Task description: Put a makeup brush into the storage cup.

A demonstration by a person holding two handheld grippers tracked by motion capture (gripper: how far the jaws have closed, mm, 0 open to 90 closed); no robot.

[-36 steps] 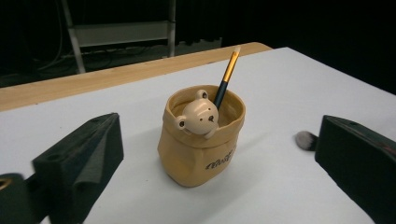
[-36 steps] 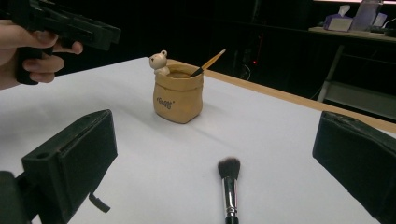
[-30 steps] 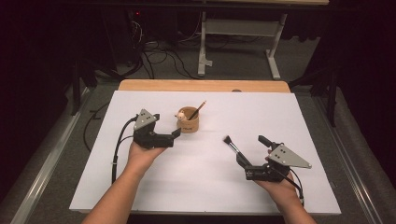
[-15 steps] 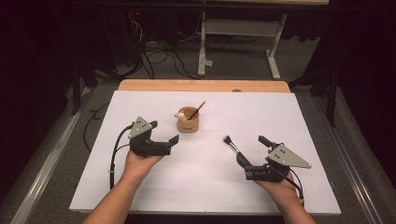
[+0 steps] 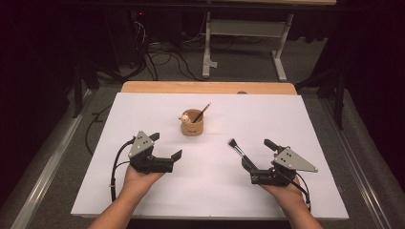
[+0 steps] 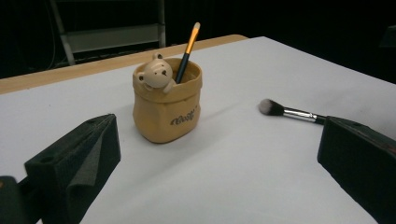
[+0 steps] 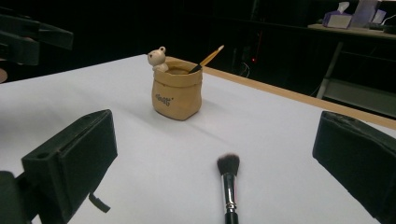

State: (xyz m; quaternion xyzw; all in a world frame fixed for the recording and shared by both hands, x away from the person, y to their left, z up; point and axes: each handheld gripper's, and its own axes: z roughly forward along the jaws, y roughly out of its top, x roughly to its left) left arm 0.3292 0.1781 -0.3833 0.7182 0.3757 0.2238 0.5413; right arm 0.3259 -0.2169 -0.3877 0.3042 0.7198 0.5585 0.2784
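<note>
On the counter point(image 5: 143, 114) stand one tan bear pot point(image 5: 192, 125), one pencil point(image 5: 202, 111) inside it, and one makeup brush point(image 5: 238, 150) lying loose. Two tongs: left tongs point(image 5: 167, 146), right tongs point(image 5: 258, 155).

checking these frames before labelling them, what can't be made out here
- Lower end of the pencil: hidden inside the bear pot in the left gripper view.
- Writing on the pot: too blurred to read in both gripper views.
- Handle of the makeup brush: cut off by the bottom edge in the right gripper view; covered by a jaw in the left gripper view.
- Items on the far desk: too small and dim, right gripper view.
</note>
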